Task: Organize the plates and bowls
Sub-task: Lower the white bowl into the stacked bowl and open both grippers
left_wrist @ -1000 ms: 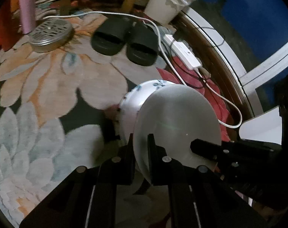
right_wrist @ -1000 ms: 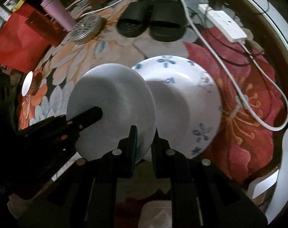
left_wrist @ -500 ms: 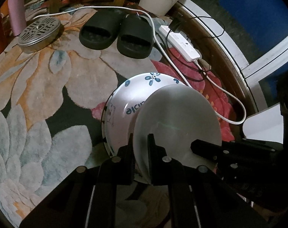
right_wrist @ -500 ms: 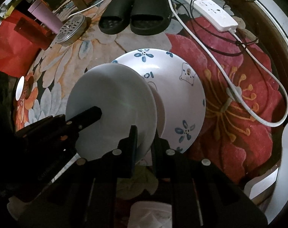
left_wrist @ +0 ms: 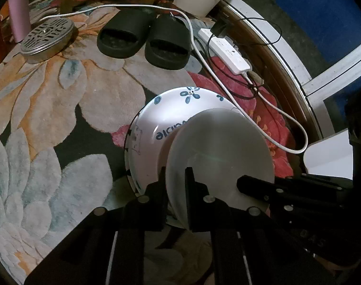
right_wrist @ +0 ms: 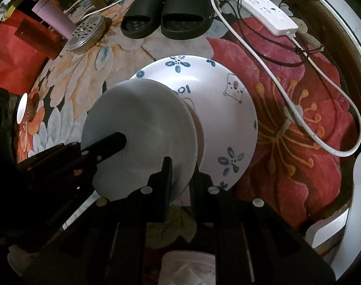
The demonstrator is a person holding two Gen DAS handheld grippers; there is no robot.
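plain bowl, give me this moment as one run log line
both grippers: left, right shut on plain bowl rim | position: above flower-print bowl | surface: floral rug

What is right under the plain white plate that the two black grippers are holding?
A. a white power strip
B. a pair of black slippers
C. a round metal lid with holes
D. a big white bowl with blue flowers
D: the plain white plate, pinched at its rim by the left gripper and right gripper, hangs over the big white bowl with blue flowers.
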